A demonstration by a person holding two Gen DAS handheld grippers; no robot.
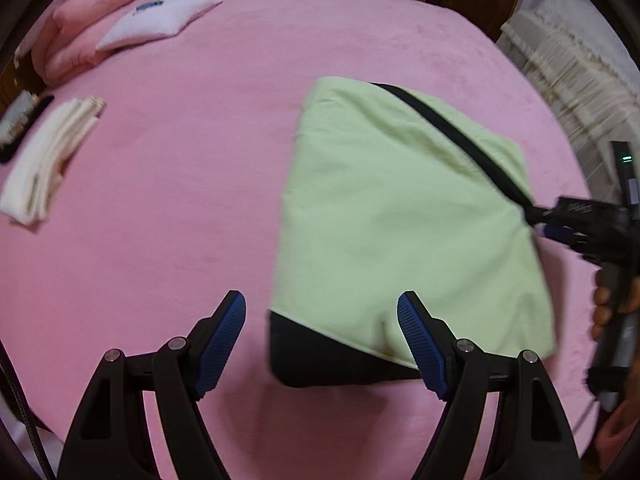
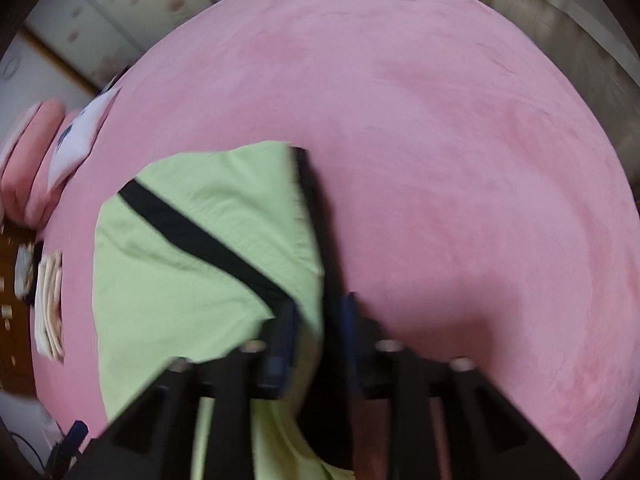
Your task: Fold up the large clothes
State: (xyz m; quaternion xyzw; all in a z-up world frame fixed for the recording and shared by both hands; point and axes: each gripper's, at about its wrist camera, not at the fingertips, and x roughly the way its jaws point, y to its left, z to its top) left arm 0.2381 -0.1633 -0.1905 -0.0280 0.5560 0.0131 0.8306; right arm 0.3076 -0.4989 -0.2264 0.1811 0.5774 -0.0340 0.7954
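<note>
The light green garment [image 1: 400, 216], folded with a black stripe [image 1: 452, 132] running across it and a black part at its near corner, is lying on the pink bed [image 1: 180, 184] toward the right edge. The left hand-held gripper [image 1: 322, 340] is hovering over the near corner with its jaws apart, holding nothing. The right hand-held gripper [image 2: 320, 332] is sitting at the garment's right edge, fabric between its jaws; blur is hiding whether they are pressing. A folded white stack [image 1: 48, 164] is lying at the bed's left edge.

Count: one folded green garment [image 1: 400, 208] centre-right on one pink bed [image 1: 200, 200], one white folded stack [image 1: 48, 160] at left, one white pillow [image 1: 160, 20] and one pink quilt [image 1: 88, 12] upper left, two tongs [image 1: 322, 336] [image 2: 320, 320].
</note>
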